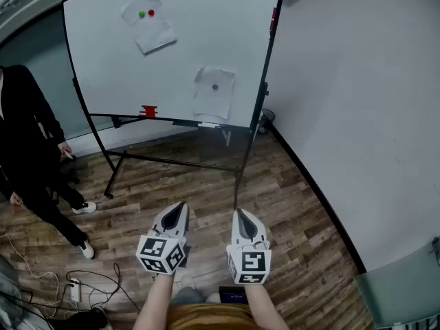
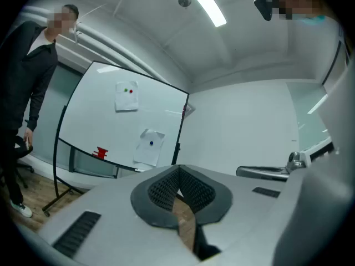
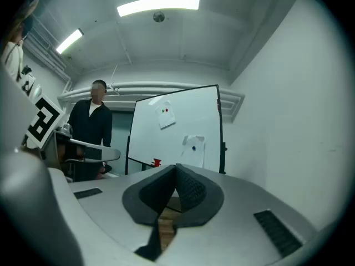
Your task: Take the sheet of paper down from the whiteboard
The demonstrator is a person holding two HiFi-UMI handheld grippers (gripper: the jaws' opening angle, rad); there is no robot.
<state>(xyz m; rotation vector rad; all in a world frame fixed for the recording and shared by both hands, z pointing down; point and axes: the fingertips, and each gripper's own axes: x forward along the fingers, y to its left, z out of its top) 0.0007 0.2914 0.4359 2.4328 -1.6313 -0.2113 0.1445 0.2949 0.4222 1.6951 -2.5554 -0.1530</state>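
White paper, lower sheet (image 1: pixel 213 96) and upper sheet (image 1: pixel 148 25), is hanging magnet-pinned on whiteboard (image 1: pixel 103 53), upper frame, while left gripper (image 1: pixel 178 212) and right gripper (image 1: pixel 243 218), jaws closed and empty, are hovering low centre; approach likely pending, needing opened jaws.

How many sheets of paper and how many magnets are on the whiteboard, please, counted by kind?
Sheets of paper: 2 (upper sheet, lower sheet)
Magnets: 3 (green magnet, red magnet, dark magnet)
Total: 5
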